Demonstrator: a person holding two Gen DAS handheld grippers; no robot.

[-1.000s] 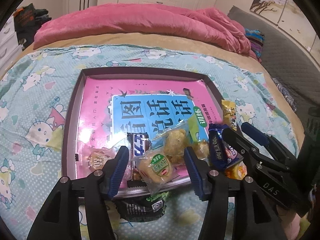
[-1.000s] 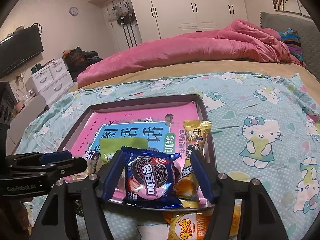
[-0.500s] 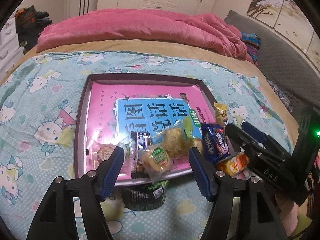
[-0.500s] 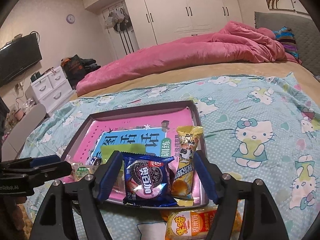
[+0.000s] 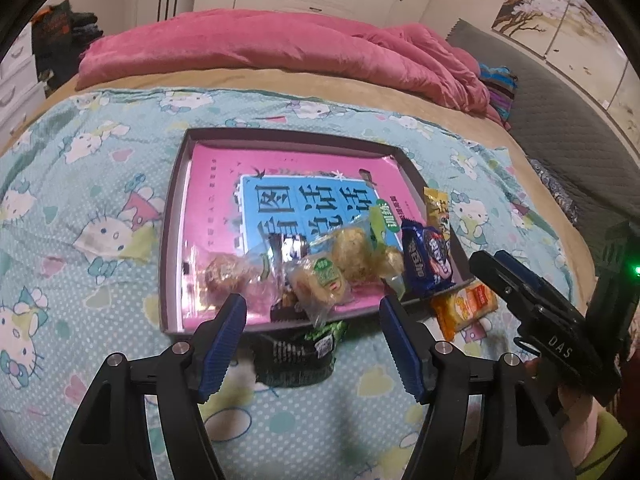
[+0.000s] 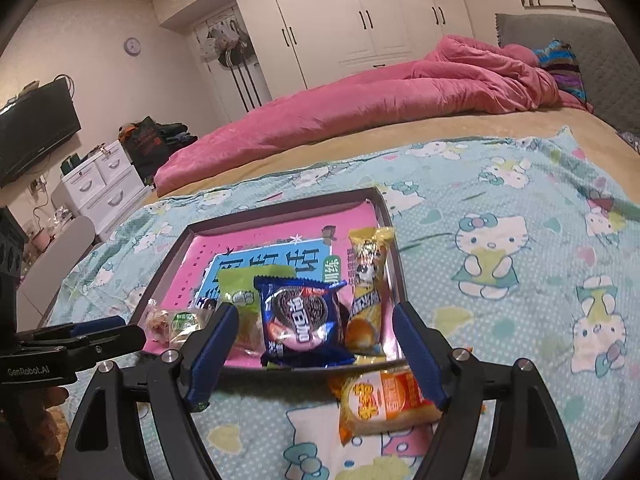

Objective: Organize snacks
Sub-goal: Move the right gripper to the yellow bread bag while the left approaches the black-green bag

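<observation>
Change, left gripper [image 5: 312,344]: since a second ago I have drawn it back from the clear-wrapped pastries [image 5: 320,280]; jaws wide, holding nothing.
Change, right gripper [image 6: 314,354]: jaws opening; the blue cookie pack [image 6: 302,316] lies released between them, untouched.
Meaning: both items now rest at the tray's [image 5: 168,240] near edge.
Left outside: orange packet [image 6: 384,404] and dark packet [image 5: 296,356], on the bedsheet [image 6: 520,280].
Room, far: pink duvet [image 6: 360,108], white wardrobes [image 6: 360,20].

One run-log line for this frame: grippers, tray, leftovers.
left gripper: open, empty | right gripper: opening, empty | dark rectangular tray: snacks inside | orange snack packet, black-green packet: outside on blanket
</observation>
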